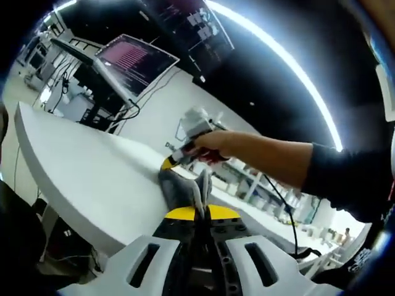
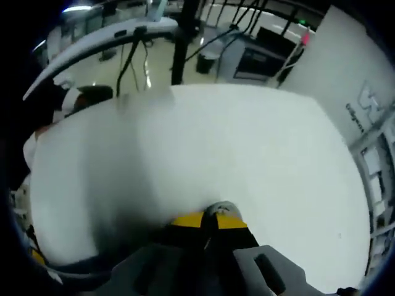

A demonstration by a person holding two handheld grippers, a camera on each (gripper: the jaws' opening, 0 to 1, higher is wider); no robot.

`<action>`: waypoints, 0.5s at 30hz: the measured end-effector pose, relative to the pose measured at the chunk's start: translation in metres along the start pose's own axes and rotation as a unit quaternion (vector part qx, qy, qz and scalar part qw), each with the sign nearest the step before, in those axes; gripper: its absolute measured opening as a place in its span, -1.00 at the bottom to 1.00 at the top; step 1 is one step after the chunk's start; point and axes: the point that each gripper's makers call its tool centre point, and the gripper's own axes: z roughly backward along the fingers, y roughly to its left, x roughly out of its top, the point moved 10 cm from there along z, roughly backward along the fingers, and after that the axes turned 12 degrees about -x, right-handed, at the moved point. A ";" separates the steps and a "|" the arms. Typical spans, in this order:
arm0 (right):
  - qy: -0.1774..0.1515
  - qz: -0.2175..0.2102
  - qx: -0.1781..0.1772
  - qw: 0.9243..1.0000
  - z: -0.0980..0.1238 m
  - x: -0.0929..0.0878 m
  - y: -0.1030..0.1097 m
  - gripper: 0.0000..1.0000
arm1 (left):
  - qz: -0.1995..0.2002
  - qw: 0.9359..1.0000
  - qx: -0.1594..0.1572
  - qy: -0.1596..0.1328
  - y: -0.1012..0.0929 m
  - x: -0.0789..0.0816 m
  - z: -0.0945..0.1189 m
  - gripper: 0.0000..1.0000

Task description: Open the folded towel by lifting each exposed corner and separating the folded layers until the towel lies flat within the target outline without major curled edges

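Observation:
The grey towel stands bunched up just beyond my left gripper, whose yellow-tipped jaws are shut on its fabric. A hand holds my right gripper from the right side of the left gripper view, its yellow tip at the towel's far edge. In the right gripper view my right gripper is shut, with a small grey fold of towel pinched at its tips. A blurred grey smear to the left of the jaws may be more of the towel; I cannot tell. No target outline shows.
A white table with a rounded edge carries the towel; its top spreads wide ahead of the right gripper. A laptop on a stand sits behind the table. A person's dark sleeve crosses from the right. Cables and shelving lie beyond.

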 end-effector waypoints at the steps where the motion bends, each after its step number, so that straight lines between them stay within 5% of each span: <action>1: -0.001 -0.007 0.002 1.000 -0.002 0.002 -0.002 -1.00 | 0.000 1.000 0.001 0.001 0.000 0.000 0.000 -0.93; 15: 0.005 0.000 0.001 1.000 -0.014 0.011 0.000 -1.00 | -0.002 1.000 0.015 0.000 0.008 0.001 0.006 -0.92</action>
